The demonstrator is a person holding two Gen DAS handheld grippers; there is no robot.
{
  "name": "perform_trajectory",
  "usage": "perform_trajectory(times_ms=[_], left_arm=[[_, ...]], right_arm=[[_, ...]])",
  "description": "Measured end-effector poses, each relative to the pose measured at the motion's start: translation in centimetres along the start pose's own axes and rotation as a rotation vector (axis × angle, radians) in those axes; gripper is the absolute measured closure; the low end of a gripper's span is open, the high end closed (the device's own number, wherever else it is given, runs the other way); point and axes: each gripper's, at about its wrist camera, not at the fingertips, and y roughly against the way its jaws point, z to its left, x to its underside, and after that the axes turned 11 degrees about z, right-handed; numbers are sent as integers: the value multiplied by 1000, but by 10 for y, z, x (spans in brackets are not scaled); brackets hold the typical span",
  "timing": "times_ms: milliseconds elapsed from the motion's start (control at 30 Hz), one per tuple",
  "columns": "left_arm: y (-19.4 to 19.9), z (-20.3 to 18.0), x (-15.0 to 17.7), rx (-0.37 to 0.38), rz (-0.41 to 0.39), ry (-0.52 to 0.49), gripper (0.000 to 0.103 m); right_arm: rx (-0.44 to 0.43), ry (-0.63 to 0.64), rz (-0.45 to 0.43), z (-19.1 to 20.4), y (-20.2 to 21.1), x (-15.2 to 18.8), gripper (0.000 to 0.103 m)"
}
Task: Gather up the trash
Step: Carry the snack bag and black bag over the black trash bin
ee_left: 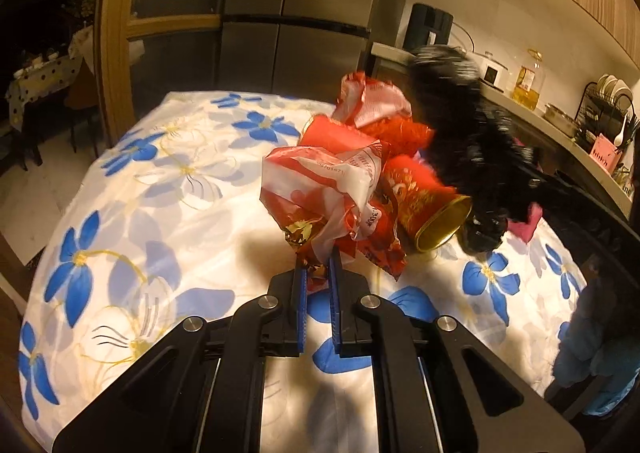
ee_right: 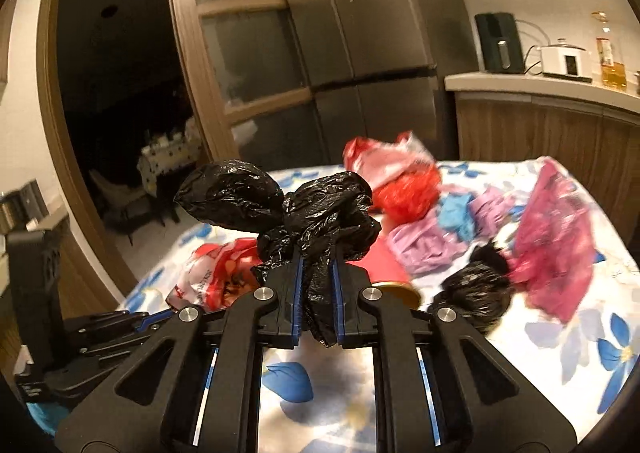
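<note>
Through the left wrist view, your left gripper (ee_left: pixel 318 259) clenches a red-and-white wrapper (ee_left: pixel 320 189) above the floral tablecloth (ee_left: pixel 140 213). Through the right, your right gripper (ee_right: pixel 316 273) grasps a black plastic bag (ee_right: pixel 296 209); pink bag (ee_right: pixel 556 237), purple scraps (ee_right: pixel 424 241) remain uncollected.

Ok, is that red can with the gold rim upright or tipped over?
Tipped over. The red can lies on its side on the floral tablecloth, its gold-rimmed mouth facing sideways toward the left wrist camera; whether anything is inside, cannot tell.
</note>
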Motion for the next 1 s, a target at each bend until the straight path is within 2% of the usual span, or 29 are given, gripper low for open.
perform_trajectory(times_ms=[200,400,733,1000], left_arm=[[18,-17,-5,-1,-43,-21,94],[19,-64,-11,32,-60,-93,94],[9,-182,-32,169,-107,-273,94],[-8,-275,-56,299,-123,-362,94]], right_arm=[[29,-50,-55,-24,43,5,91],[109,-83,-85,-53,78,18,91],[299,-175,-171,-133,144,26,91],[479,-234,-243,-198,183,25,91]])
